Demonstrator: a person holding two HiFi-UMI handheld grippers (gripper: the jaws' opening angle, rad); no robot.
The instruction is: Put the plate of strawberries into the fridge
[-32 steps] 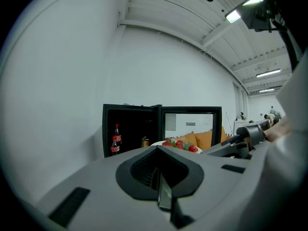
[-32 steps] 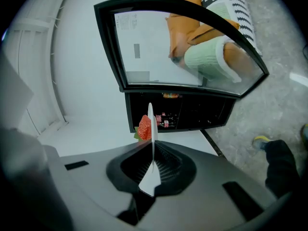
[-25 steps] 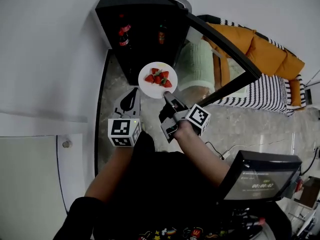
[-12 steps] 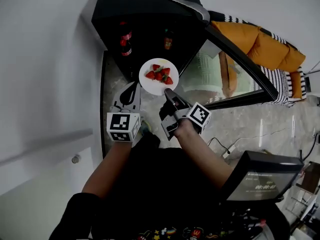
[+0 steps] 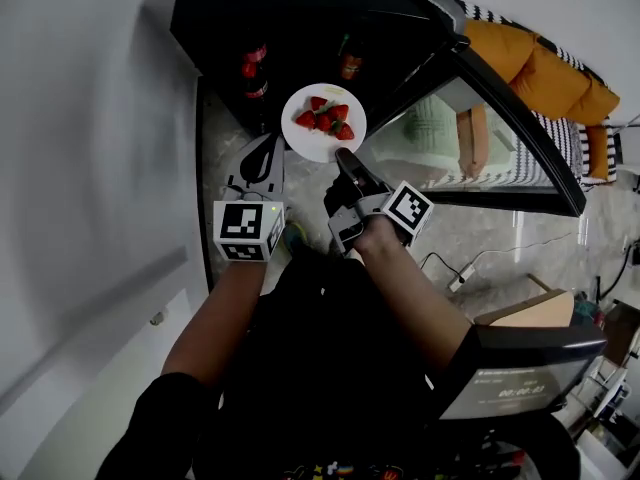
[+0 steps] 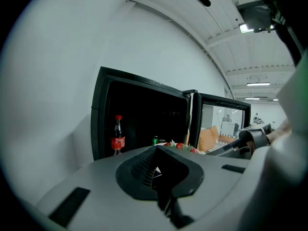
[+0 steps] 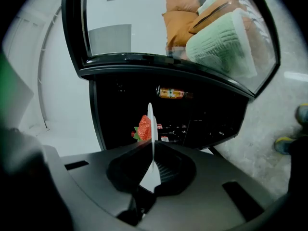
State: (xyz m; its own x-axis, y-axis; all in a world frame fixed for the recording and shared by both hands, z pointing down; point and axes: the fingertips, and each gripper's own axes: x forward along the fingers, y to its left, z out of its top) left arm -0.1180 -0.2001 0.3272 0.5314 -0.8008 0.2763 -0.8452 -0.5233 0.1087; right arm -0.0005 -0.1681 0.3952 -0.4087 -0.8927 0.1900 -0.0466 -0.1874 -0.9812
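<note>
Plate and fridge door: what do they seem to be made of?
The plate looks like white glazed ceramic, perhaps melamine: smooth, thin rim in the right claw. The fridge door looks like glass in a black frame; a sofa shows in it.

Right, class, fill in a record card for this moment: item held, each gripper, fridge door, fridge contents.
Item held: plate of strawberries, in front of the open fridge
Right gripper: shut on the plate's rim
Left gripper: shut, empty
Fridge door: open
Inside fridge: red-capped cola bottle, second bottle
</note>
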